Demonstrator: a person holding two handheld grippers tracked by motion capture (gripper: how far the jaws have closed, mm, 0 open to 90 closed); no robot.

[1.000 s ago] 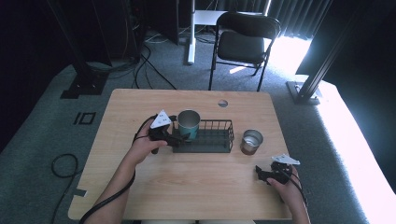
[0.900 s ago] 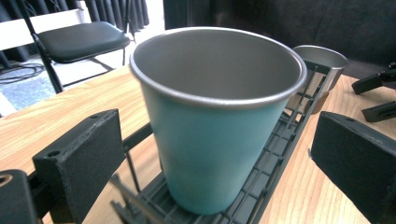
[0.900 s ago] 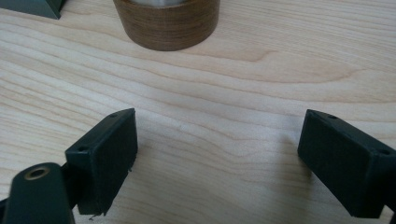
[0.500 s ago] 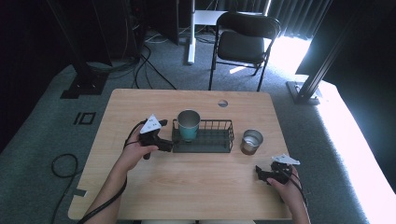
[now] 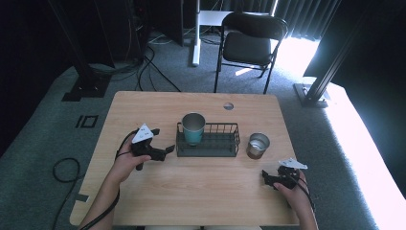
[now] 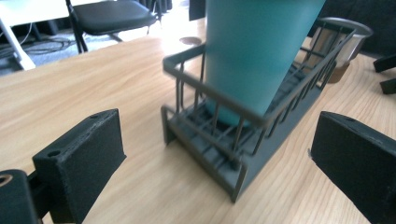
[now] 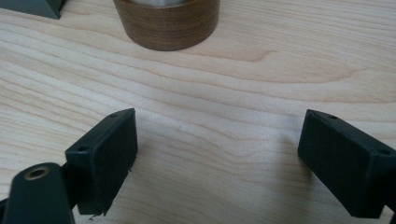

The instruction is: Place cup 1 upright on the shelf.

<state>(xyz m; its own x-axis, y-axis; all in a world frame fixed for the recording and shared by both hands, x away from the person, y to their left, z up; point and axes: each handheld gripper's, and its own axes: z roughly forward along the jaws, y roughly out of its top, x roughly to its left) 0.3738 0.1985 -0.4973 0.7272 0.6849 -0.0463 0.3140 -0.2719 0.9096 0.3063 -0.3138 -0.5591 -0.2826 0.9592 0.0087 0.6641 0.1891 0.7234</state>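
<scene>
A teal cup [image 5: 193, 127] [image 6: 261, 51] stands upright in the left end of a dark wire basket [image 5: 220, 142] [image 6: 219, 140] at the middle of the table. My left gripper [image 5: 167, 150] [image 6: 219, 154] hovers open just left of the basket, pointed at it, with nothing between its jaws. A steel cup with a wood-grain base [image 5: 257, 145] [image 7: 166, 21] stands right of the basket. My right gripper [image 5: 265, 178] [image 7: 219, 158] rests open on the table near the front right, a little short of that cup.
The wooden table [image 5: 158, 110] has a round cable hole [image 5: 228, 106] at the back. A black folding chair [image 5: 252, 43] stands beyond the far edge. Cables lie on the carpet at the left.
My left gripper has let go of the teal cup, opened, and backed off to the left of the basket. The right gripper has stayed put.
</scene>
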